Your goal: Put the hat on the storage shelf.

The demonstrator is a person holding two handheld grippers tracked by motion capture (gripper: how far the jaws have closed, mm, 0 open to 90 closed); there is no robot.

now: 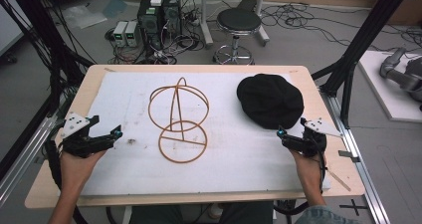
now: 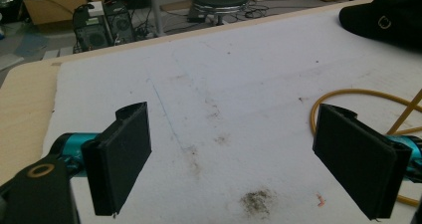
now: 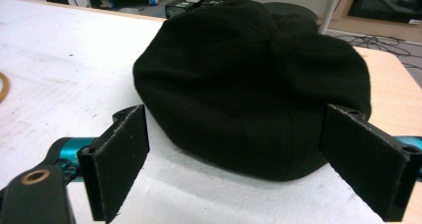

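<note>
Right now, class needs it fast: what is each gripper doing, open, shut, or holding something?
Left gripper: open, holding nothing, over the white mat.
Right gripper: open, holding nothing, jaws facing the black cap.

A wooden bench (image 1: 54, 181) carries a stained white mat (image 1: 239, 154) over most of its top. On the mat, a black cap (image 1: 270, 100) lies just ahead of the right tool (image 1: 286, 134); a wire stand (image 1: 180, 120) sits between the 2 tools.
</note>
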